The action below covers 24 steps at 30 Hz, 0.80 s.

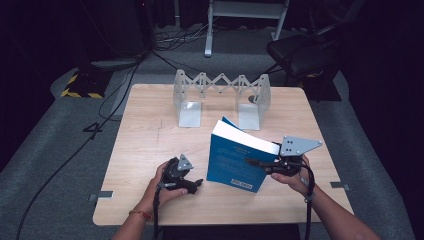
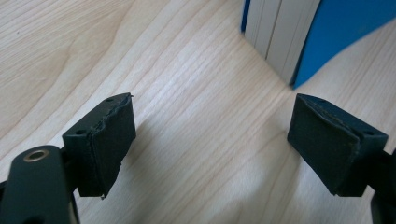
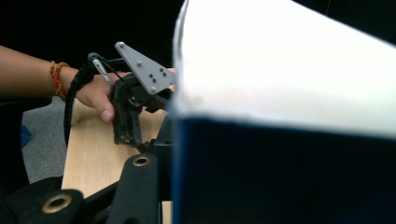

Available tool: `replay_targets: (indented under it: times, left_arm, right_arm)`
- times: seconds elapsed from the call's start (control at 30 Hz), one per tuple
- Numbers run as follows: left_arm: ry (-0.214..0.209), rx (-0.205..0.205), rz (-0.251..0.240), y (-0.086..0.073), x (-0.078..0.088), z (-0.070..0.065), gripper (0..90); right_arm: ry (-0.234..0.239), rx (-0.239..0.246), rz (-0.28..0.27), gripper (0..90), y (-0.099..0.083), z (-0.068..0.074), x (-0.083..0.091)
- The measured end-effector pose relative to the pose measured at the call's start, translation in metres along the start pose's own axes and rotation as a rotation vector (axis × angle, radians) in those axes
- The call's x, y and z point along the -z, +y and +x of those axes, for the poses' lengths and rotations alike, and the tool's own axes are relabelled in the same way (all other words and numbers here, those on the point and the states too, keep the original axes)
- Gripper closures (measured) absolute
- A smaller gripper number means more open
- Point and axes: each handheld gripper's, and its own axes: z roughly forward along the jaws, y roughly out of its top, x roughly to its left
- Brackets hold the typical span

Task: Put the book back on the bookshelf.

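High view looks down over the table (image 1: 150,150); both tool views sit close, sharing the blue book (image 1: 235,160).

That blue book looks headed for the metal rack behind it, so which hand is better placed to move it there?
Probably the right. The right gripper already clamps the blue book, which stands tilted in front of the rack. The left gripper is open on bare table beside it.

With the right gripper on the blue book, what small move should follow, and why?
Probably carry the blue book, tilted in the right gripper, back toward the metal bookend rack, which stands without books behind it. The left gripper is open, free to steady it.
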Motion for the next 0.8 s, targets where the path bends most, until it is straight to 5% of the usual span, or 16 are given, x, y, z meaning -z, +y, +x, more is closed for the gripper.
replay_targets:
  times: [0.2,0.8]
  left_arm:
    - [0.031,0.028,-0.004,-0.009,0.008,0.004,15.6]
    - [0.023,0.033,-0.003,-0.010,0.009,0.004,15.5]
  right_arm:
    - [-0.007,-0.015,-0.006,60.5,-0.002,-0.003,0.003]
    - [-0.090,0.006,0.002,61.1,-0.001,-0.015,0.013]
